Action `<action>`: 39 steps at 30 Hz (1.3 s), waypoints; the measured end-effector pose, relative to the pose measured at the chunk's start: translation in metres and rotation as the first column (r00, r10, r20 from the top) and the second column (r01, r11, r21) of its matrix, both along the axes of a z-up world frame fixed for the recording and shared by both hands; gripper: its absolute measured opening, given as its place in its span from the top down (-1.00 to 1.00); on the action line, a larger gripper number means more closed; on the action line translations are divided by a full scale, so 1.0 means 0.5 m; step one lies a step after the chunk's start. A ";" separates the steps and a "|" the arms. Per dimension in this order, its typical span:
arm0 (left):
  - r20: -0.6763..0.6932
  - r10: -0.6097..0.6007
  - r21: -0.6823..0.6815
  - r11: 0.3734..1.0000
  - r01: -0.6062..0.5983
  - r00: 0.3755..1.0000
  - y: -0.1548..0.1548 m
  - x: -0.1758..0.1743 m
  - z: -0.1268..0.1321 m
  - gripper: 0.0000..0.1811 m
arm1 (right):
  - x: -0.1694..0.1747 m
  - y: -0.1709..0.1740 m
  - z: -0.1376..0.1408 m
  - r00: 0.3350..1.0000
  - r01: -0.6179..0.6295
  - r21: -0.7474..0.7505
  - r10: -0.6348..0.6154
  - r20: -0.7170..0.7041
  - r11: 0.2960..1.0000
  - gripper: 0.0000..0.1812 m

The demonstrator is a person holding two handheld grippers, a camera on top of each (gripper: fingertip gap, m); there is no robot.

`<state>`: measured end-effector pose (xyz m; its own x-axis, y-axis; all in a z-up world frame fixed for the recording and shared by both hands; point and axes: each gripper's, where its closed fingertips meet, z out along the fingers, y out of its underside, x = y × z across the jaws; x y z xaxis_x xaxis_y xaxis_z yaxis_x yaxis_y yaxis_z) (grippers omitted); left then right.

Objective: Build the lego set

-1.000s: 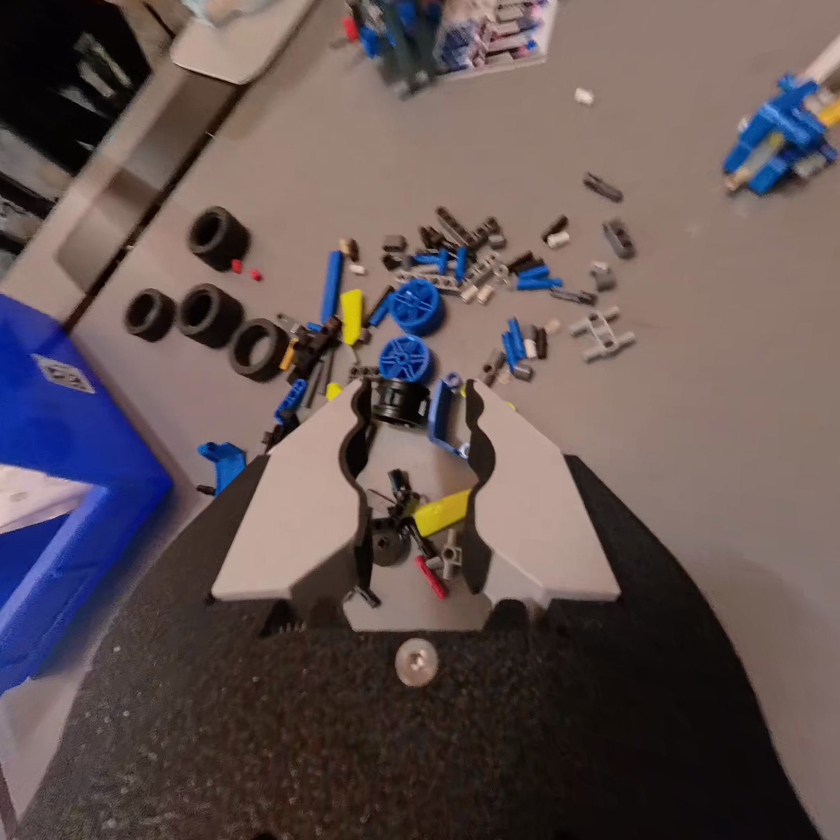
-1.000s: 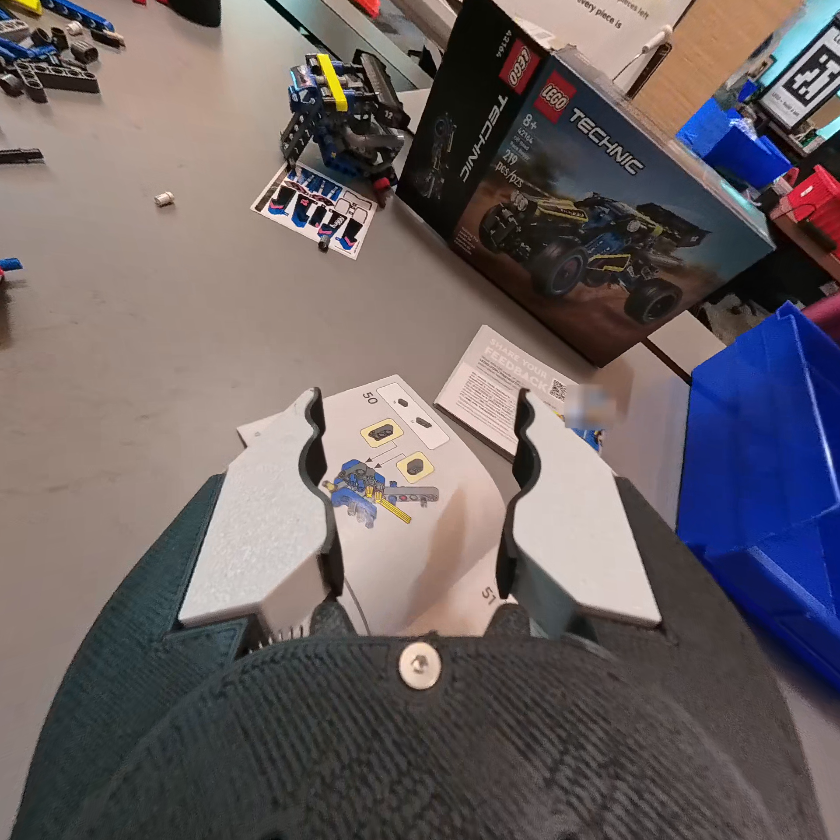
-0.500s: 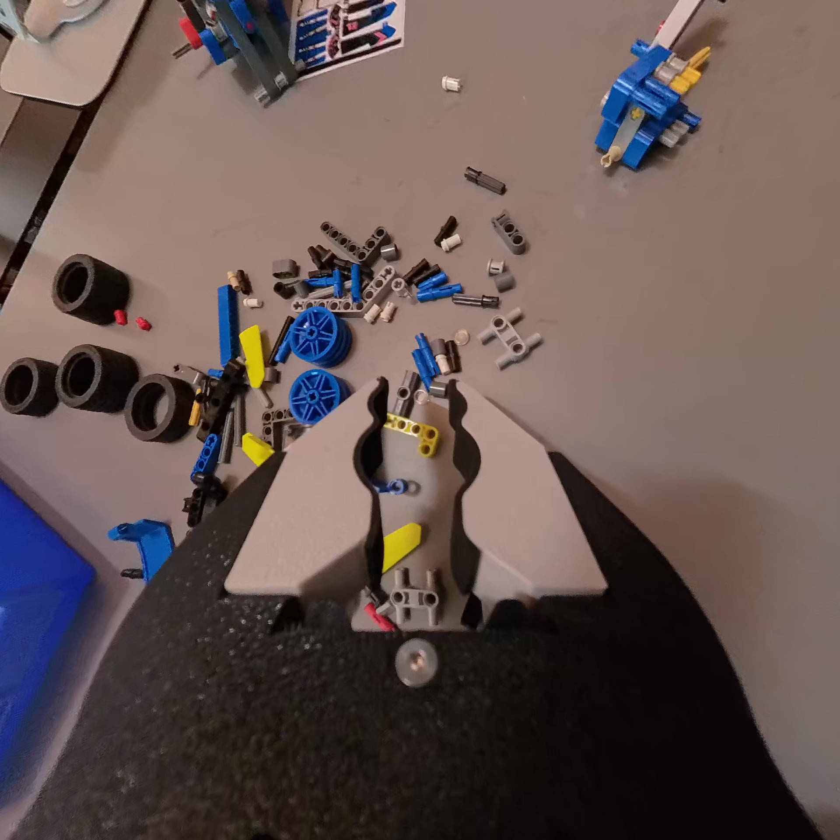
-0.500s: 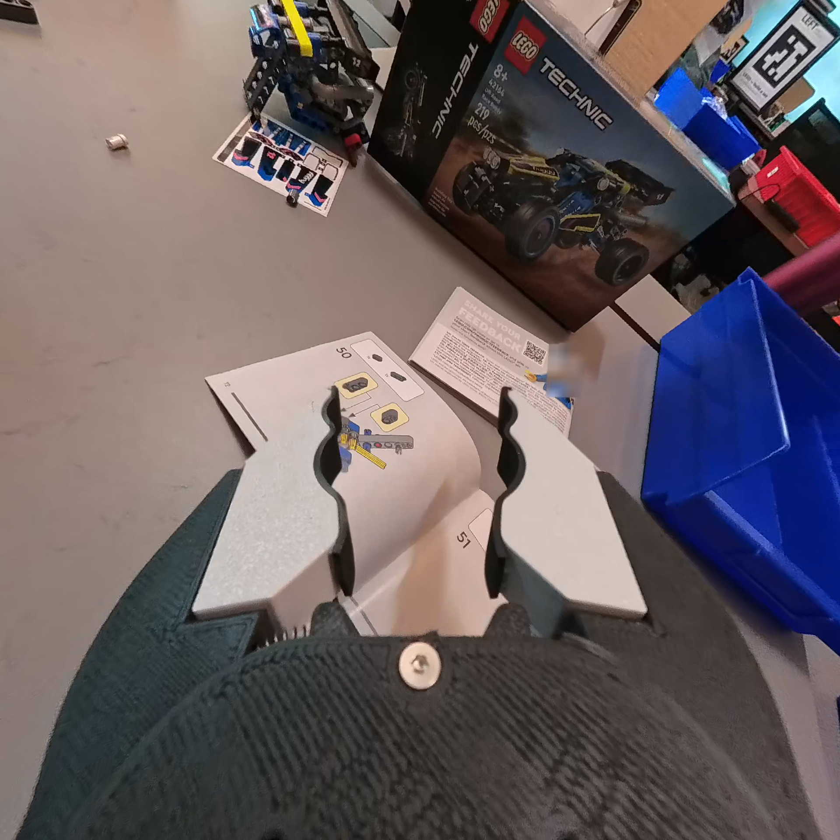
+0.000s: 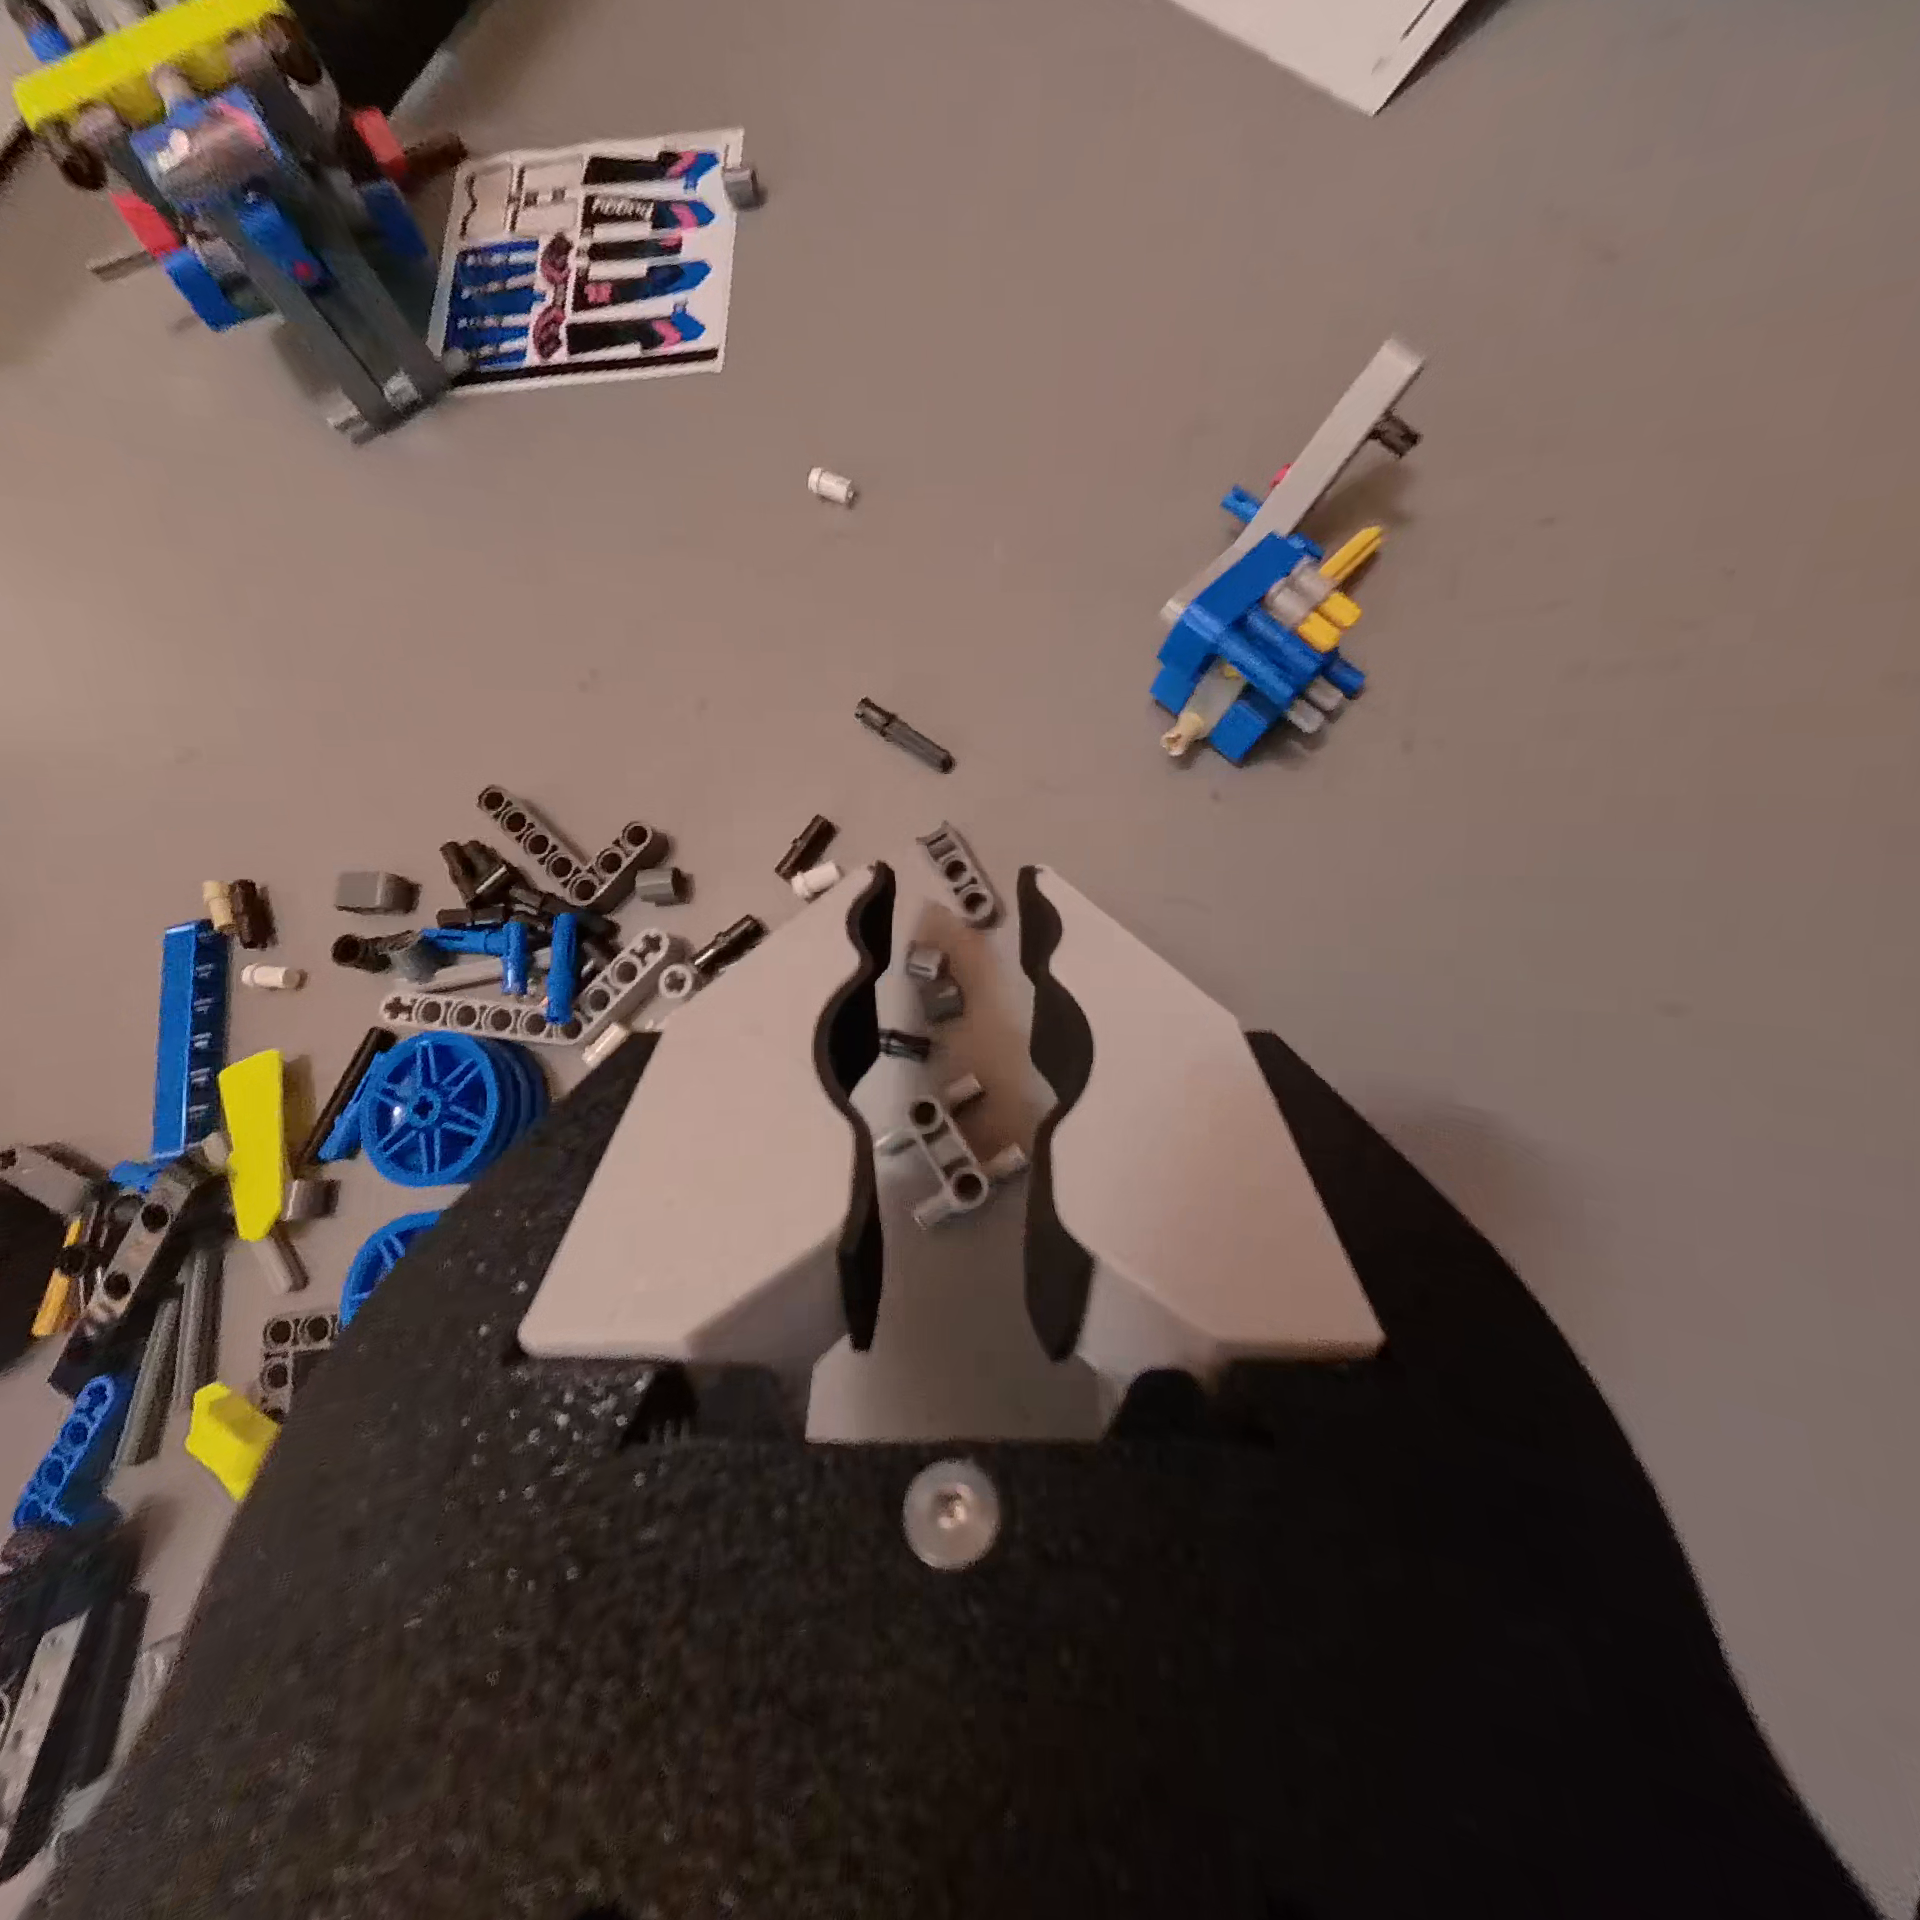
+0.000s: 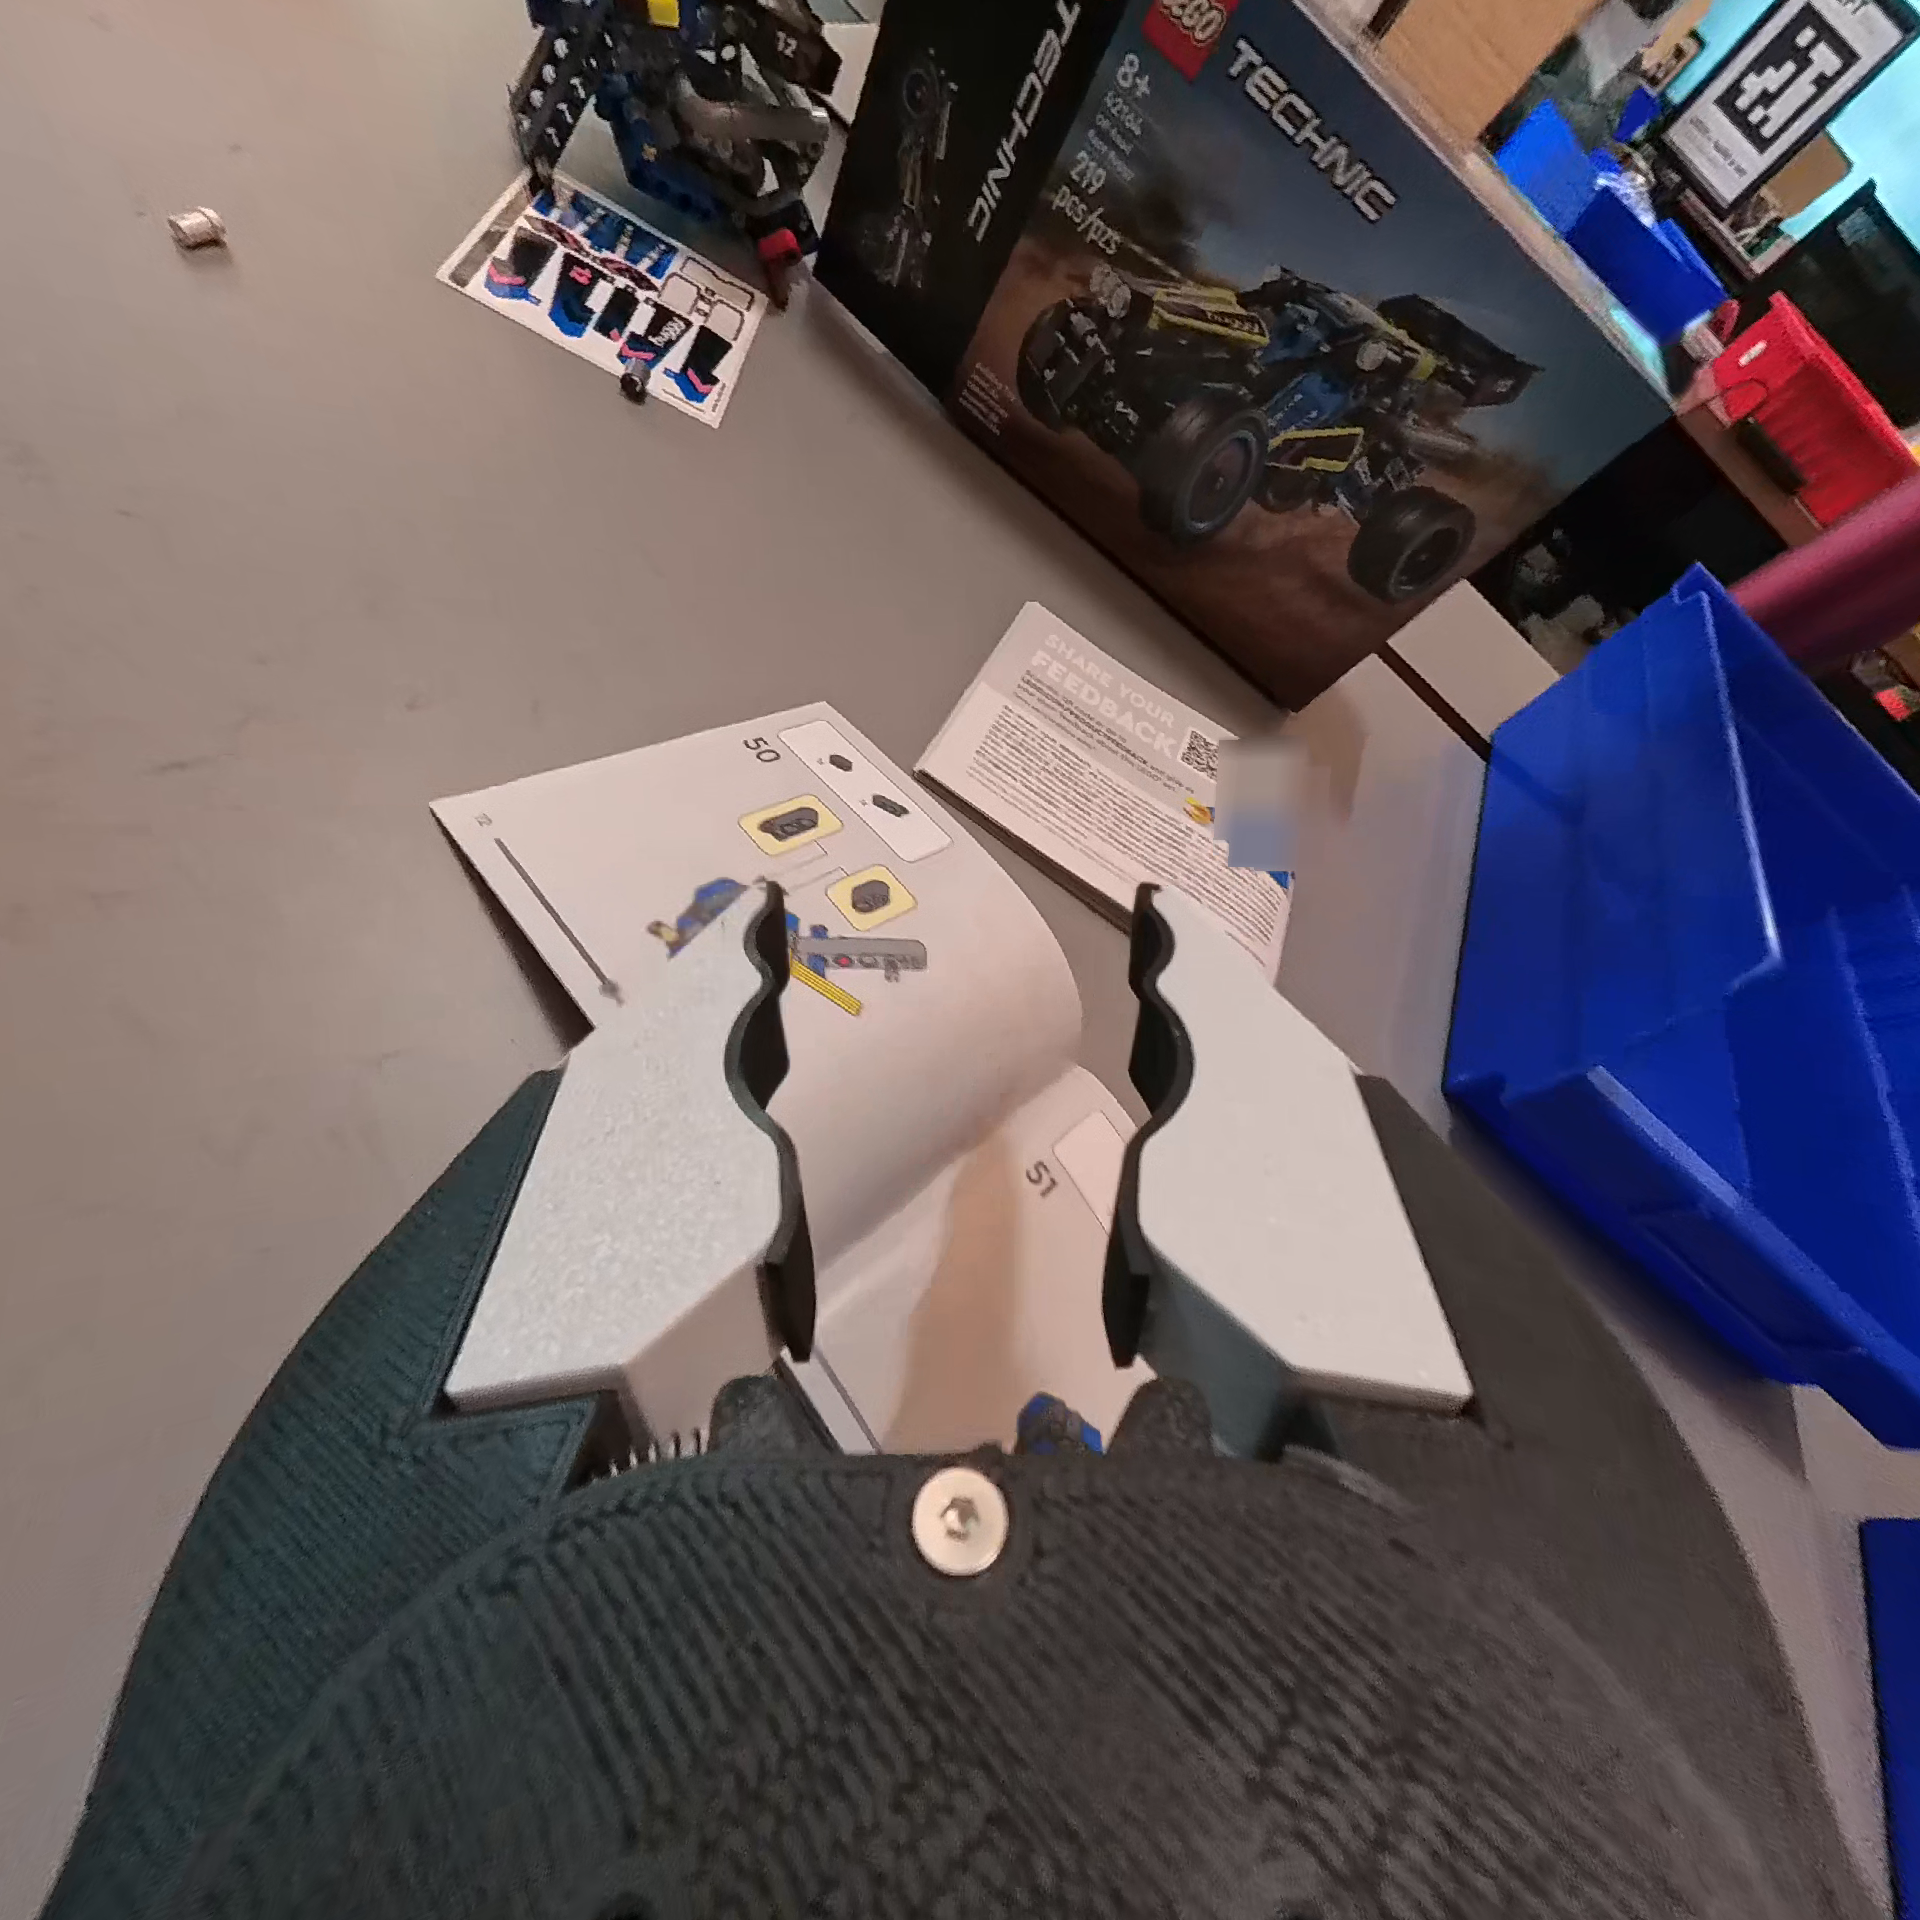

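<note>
Left tongs (image 5: 956, 883) are hovering over the grey surface (image 5: 1558, 935), jaws parted a little and gripping nothing. Showing in the gap below them: a light grey cross connector (image 5: 948, 1155), two small grey bushes (image 5: 932, 982) and a black pin (image 5: 902, 1044), all lying loose on the surface. A short grey beam (image 5: 961, 875) is sitting just beyond the tips.

Left of the tongs a pile of loose lego parts (image 5: 540, 935) is lying: blue wheel hubs (image 5: 442, 1107), a long blue beam (image 5: 192, 1039), a yellow panel (image 5: 255, 1138), grey and black beams. A lone black axle pin (image 5: 904, 735) is lying apart, further out. The small blue sub-assembly (image 5: 1262, 634) with a grey arm is sitting well to the right. The larger partial build (image 5: 239, 229) is standing far left beside the sticker sheet (image 5: 587, 265).

Right tongs (image 6: 951, 904) are hanging over the open instruction booklet (image 6: 727, 852), jaws wide apart and holding nothing. A leaflet (image 6: 1091, 769) is lying just beyond the booklet, the lego box (image 6: 1195, 312) is standing behind it, and a blue bin (image 6: 1714, 987) is sitting at right. The partial build (image 6: 675, 104) and the sticker sheet (image 6: 603, 291) are also showing at top left, next to the box.
</note>
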<state>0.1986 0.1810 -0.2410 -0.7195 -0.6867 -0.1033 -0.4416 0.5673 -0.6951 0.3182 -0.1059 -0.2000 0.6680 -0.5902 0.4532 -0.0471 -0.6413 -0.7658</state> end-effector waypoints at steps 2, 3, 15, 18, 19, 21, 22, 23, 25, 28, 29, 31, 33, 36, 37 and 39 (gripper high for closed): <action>-0.023 -0.005 0.000 1.000 0.005 1.000 -0.002 -0.001 -0.005 0.79 | -0.001 -0.019 0.002 1.000 0.021 0.013 -0.021 0.000 1.000 0.29; -0.026 -0.003 0.002 1.000 0.003 1.000 -0.002 0.000 -0.006 0.79 | -0.003 -0.026 0.002 1.000 0.026 0.016 -0.026 -0.003 1.000 0.29; -0.070 0.021 0.076 0.997 -0.016 0.997 -0.006 -0.001 -0.031 0.93 | -0.032 -0.040 -0.023 0.998 -0.064 -0.017 0.064 -0.024 0.998 0.40; -0.069 0.019 0.078 0.997 -0.014 0.997 -0.011 -0.001 -0.031 0.94 | -0.037 -0.031 -0.031 0.995 -0.090 -0.013 0.090 -0.037 0.996 0.42; -0.069 0.020 0.080 0.997 -0.015 0.997 -0.013 -0.001 -0.031 0.94 | -0.038 -0.029 -0.033 0.994 -0.098 -0.014 0.098 -0.038 0.995 0.42; -0.066 0.018 0.082 0.997 -0.013 0.998 -0.016 0.000 -0.030 0.94 | -0.039 -0.028 -0.035 0.994 -0.105 -0.017 0.104 -0.039 0.994 0.43; -0.061 0.017 0.085 0.996 -0.012 0.998 -0.017 0.002 -0.030 0.94 | -0.040 -0.027 -0.035 0.993 -0.110 -0.014 0.109 -0.041 0.994 0.44; -0.052 0.018 0.088 0.996 -0.013 0.998 -0.018 0.004 -0.028 0.94 | -0.041 -0.026 -0.034 0.993 -0.115 -0.007 0.114 -0.041 0.993 0.44; -0.030 0.019 0.093 0.996 -0.016 0.999 -0.021 0.010 -0.022 0.95 | -0.043 -0.022 -0.031 0.991 -0.123 0.011 0.124 -0.043 0.992 0.44; 0.022 0.017 0.095 0.995 -0.019 1.000 -0.029 0.022 -0.007 0.94 | -0.048 -0.015 -0.026 0.989 -0.141 0.030 0.142 -0.039 0.990 0.45; 0.040 0.018 0.098 0.995 -0.022 0.999 -0.031 0.027 -0.002 0.94 | -0.049 -0.013 -0.025 0.988 -0.145 0.030 0.146 -0.038 0.989 0.45; 0.072 0.019 0.100 0.995 -0.026 0.997 -0.036 0.034 0.008 0.94 | -0.053 -0.005 -0.021 0.986 -0.161 0.033 0.162 -0.035 0.986 0.45; 0.096 0.014 0.094 0.995 -0.023 0.995 -0.042 0.040 0.019 0.94 | -0.061 0.010 -0.011 0.982 -0.187 0.043 0.188 -0.025 0.981 0.45; 0.150 -0.033 0.094 0.995 0.019 0.988 -0.058 0.046 0.046 0.95 | -0.080 0.061 0.021 0.970 -0.238 0.104 0.241 -0.015 0.966 0.51; 0.178 -0.073 0.103 0.993 0.055 0.981 -0.068 0.048 0.060 0.94 | -0.095 0.088 0.031 0.959 -0.279 0.125 0.284 -0.021 0.952 0.55; 0.254 -0.180 0.144 0.979 0.147 0.950 -0.097 0.053 0.094 0.95 | -0.129 0.144 0.043 0.923 -0.370 0.153 0.381 -0.054 0.917 0.60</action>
<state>0.2252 0.1324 -0.1940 -0.7561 -0.5324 -0.3805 -0.1459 0.7039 -0.6951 0.2536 -0.0339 -0.1785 0.8833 -0.3412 0.3214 0.1115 -0.5130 -0.8511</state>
